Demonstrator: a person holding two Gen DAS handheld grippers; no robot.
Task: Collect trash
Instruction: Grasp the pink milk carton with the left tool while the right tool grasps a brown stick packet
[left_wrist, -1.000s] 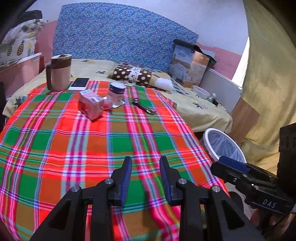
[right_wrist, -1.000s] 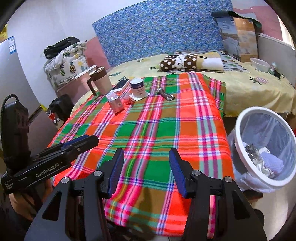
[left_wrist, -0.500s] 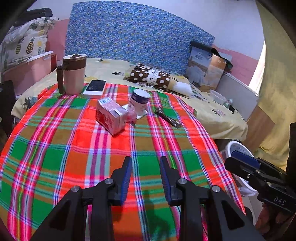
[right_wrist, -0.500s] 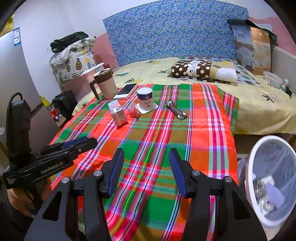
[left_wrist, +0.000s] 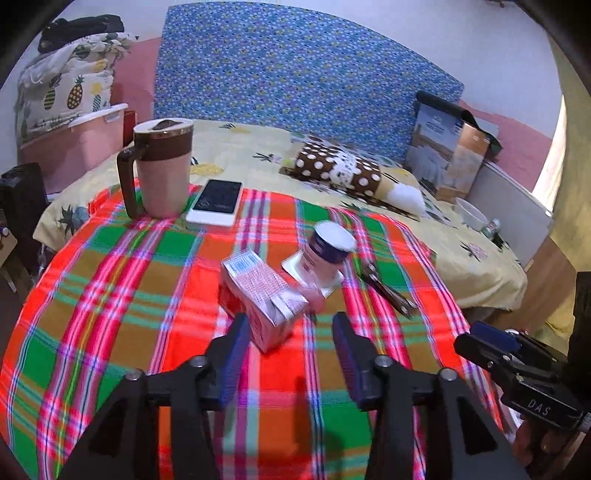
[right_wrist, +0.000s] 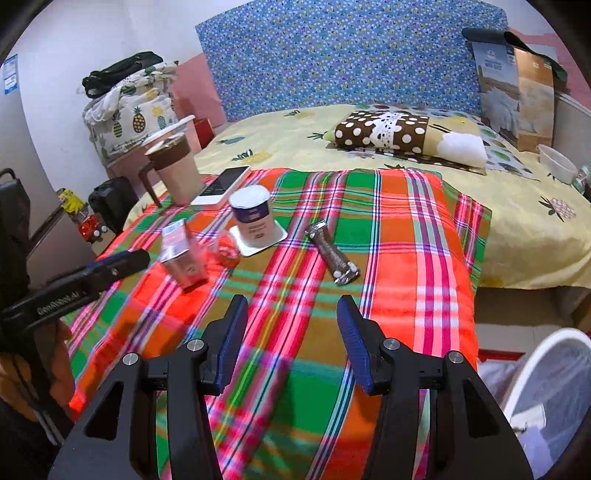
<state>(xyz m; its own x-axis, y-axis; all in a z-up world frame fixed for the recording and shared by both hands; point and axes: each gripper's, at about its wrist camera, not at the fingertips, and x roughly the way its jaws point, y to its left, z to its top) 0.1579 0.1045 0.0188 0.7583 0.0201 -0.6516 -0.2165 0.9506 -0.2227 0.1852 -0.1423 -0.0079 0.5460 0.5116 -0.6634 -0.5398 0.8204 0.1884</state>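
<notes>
Two grippers over a plaid blanket (left_wrist: 110, 295), both empty with jaws spread wide. Step in hand looks like the approach for the first pick: left gripper (left_wrist: 288, 343) is lined up on the pink carton (left_wrist: 258, 295), which lies tipped on its side just ahead of the fingertips, its near corner already close to the left finger (left_wrist: 234, 354) but not yet between the pads. Right behind it sit a crumpled pink wrapper (left_wrist: 314, 299) and an upturned yogurt cup (left_wrist: 327, 254) on its peeled lid, likely trash too. Right gripper (right_wrist: 290, 343) hovers over bare blanket, carton well ahead and to its left; a folded multitool (right_wrist: 332, 254) lies ahead, slightly right (probably not trash). Next move, my guess: push left gripper forward a bit and right so the carton sits between the pads, close across its narrow sides, then carry it to the white mesh bin (right_wrist: 546, 387) low at right of the right gripper. Carton is light, may slide on the soft fabric. Farther ahead-left of both: a lidded mug (left_wrist: 159, 170) and phone (left_wrist: 218, 201), keep clear. Room: bed with yellow pineapple sheet (right_wrist: 517, 221), polka-dot pillow (right_wrist: 384, 133), blue floral headboard (left_wrist: 295, 85).
</notes>
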